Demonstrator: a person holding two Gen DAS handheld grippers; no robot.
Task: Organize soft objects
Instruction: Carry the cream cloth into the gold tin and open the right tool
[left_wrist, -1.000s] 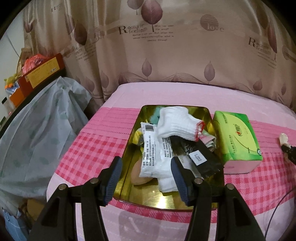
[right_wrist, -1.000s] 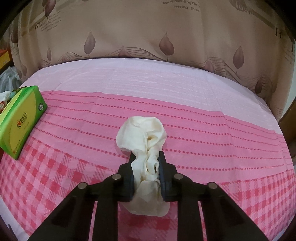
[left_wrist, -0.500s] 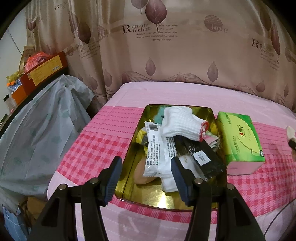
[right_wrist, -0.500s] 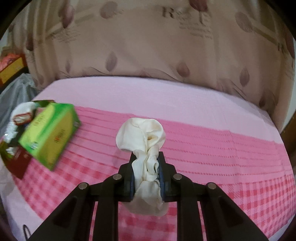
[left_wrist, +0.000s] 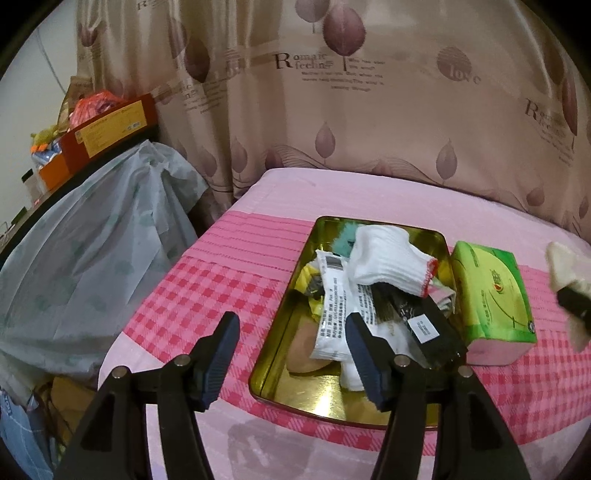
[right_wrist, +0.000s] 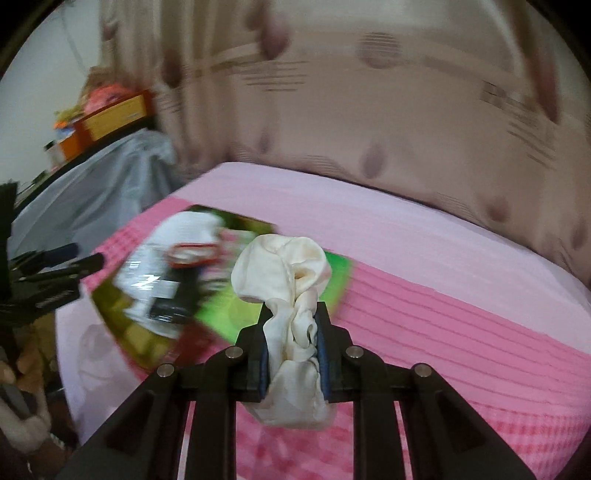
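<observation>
Beige leaf-print curtain (left_wrist: 369, 110) behind pink checked bed (left_wrist: 221, 288); grey plastic cover (left_wrist: 92, 240) and cluttered shelf (left_wrist: 92, 129) beside.

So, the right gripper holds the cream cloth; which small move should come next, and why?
Probably carry the cream cloth on over the gold tray and drop it there. The right gripper is shut on it, and the tray already holds a white sock and packets.

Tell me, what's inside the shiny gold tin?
Inside the gold tin: a white sock, white packet, black packet, something teal. Whatever lies beneath is covered.
</observation>
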